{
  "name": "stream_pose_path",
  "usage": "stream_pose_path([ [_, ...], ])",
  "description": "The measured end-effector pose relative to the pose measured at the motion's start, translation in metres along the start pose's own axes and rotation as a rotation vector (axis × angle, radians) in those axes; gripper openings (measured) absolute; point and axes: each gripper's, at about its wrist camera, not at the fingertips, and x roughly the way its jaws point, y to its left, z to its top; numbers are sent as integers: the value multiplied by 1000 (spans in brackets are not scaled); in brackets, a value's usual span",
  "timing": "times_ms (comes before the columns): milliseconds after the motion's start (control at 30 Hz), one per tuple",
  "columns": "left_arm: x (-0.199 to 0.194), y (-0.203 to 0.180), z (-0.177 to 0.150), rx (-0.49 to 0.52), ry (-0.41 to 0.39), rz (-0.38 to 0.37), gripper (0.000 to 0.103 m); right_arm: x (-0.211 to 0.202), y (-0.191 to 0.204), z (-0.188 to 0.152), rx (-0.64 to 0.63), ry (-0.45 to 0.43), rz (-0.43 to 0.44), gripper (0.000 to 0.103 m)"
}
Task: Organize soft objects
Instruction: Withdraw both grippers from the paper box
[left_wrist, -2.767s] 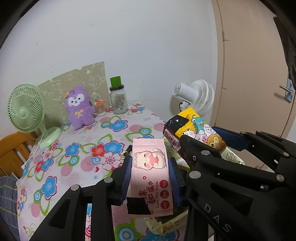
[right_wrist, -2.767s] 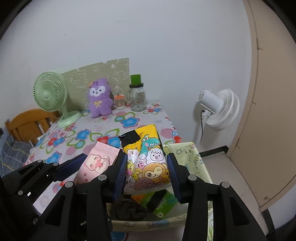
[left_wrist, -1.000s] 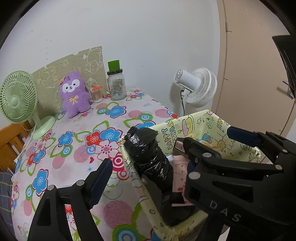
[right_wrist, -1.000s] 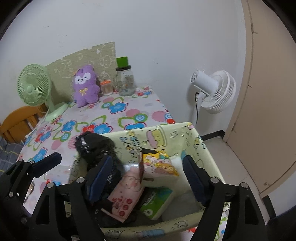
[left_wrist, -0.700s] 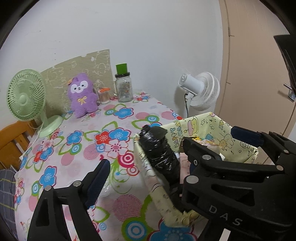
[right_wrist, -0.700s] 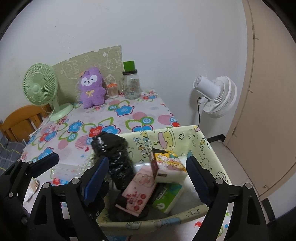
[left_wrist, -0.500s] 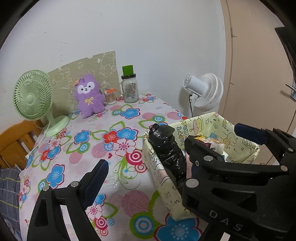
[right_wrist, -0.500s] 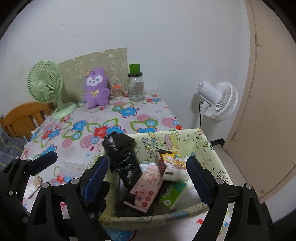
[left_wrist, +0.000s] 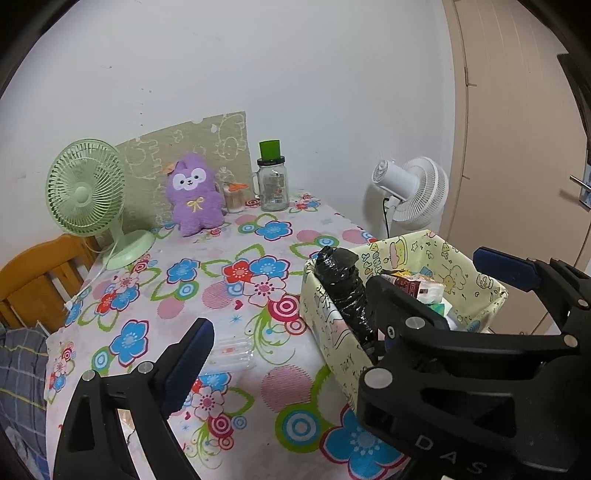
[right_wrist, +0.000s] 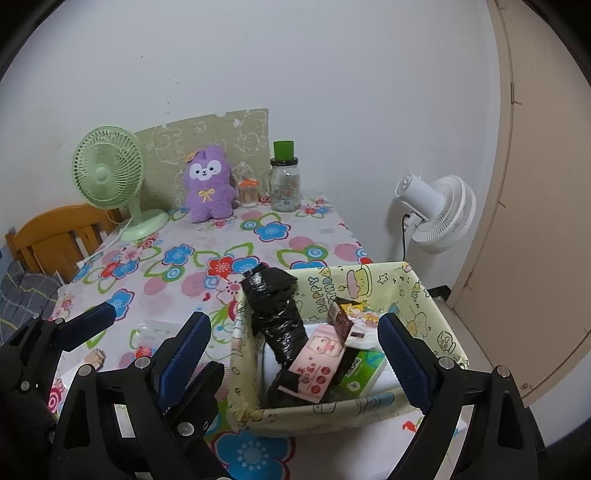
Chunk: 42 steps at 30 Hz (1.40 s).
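Both my hand-held grippers, left (left_wrist: 291, 332) and right (right_wrist: 295, 341), are empty, jaws opening. Pink wipes pack (right_wrist: 317, 363) and yellow snack bag (right_wrist: 351, 317) lie in the fabric bin (right_wrist: 332, 415) on the tabletop (right_wrist: 221, 254).

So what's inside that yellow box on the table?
The box holds a black wrapped bundle, a pink wipes pack, a yellow cartoon pack and a green tissue pack. The bundle and packs hide whatever lies at the bottom.
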Motion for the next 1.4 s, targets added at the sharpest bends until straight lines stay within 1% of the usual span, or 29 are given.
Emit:
stream_pose_path([
  [433,-29,16,-10,-4,-33,35,96,-28,27,-5,-30,-37,10,94],
  [533,-35,19,-12,-5,-38,46,99,-35,33,-6,-41,-53,3,94],
  [667,-43,24,-15,-8,-45,52,99,-42,41,-6,-50,-61,12,94],
  [1000,-57,38,-21,-24,-49,47,100,-53,63,-9,-77,-76,35,94],
  [1400,-69,60,-27,-36,-54,75,100,-58,86,-8,-90,-87,77,94],
])
